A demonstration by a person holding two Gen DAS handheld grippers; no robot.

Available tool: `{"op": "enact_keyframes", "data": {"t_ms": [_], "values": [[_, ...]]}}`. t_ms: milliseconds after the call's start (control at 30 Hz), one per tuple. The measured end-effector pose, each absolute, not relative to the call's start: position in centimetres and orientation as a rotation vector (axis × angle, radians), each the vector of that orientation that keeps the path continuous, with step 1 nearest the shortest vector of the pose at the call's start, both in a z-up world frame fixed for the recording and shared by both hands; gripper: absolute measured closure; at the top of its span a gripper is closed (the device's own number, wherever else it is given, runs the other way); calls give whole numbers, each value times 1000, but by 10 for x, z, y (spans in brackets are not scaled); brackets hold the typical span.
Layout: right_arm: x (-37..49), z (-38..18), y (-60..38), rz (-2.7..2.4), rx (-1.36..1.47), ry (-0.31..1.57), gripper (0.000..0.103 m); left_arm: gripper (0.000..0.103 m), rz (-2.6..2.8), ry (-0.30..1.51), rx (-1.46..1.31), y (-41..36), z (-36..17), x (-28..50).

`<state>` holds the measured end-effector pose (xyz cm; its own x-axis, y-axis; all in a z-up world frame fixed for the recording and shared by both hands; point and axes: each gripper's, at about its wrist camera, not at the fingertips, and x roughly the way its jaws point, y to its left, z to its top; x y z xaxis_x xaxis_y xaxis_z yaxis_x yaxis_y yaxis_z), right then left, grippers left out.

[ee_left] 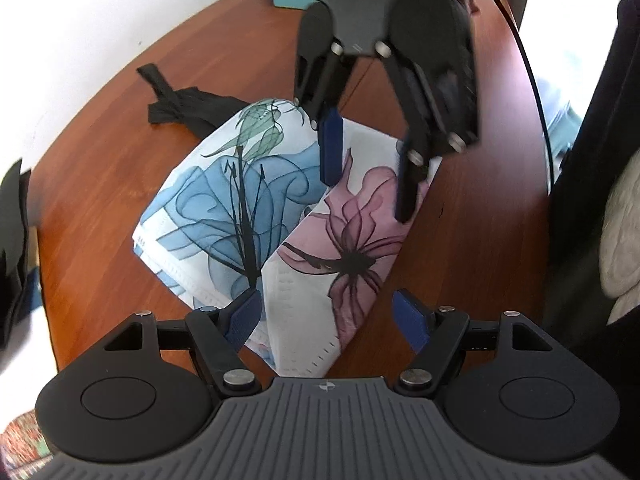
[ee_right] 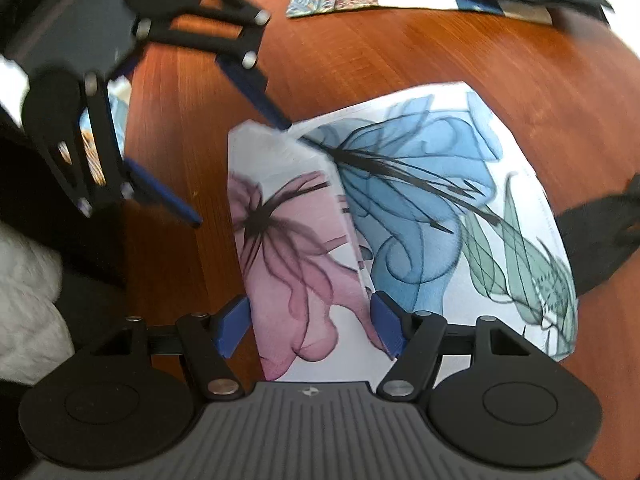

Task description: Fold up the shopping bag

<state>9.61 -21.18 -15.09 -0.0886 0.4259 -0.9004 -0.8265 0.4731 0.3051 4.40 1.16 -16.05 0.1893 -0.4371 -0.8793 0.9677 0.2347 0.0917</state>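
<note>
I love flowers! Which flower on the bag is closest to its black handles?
The green leafy flower on the shopping bag. It sits at the end by the black handles; the blue flower is in the middle, the pink flower farthest.

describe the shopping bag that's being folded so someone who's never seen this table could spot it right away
On the reddish-brown wooden table, between both open grippers, lies the shopping bag, partly folded, with black handles. Only it is white with big blue and pink flowers.
</note>
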Motion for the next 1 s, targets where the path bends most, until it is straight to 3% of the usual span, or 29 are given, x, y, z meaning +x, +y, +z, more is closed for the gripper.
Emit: {"op": "enact_keyframes", "data": {"t_ms": [67, 167, 300, 367, 433, 1000], "values": [[105, -152, -219, 1085, -358, 1284, 47, 29, -1142, 845, 806, 10, -165, 44], [112, -152, -226, 1068, -330, 1289, 62, 29, -1146, 823, 869, 8, -170, 40], [108, -150, -224, 1061, -372, 1270, 59, 29, -1145, 812, 923, 8, -175, 35], [105, -149, -219, 1062, -401, 1259, 50, 29, -1134, 807, 931, 12, -174, 33], [102, -148, -218, 1064, -412, 1251, 48, 29, -1116, 804, 928, 17, -172, 34], [126, -156, -214, 1061, -338, 1292, 48, 28, -1025, 768, 969, 30, -181, 38]]}}
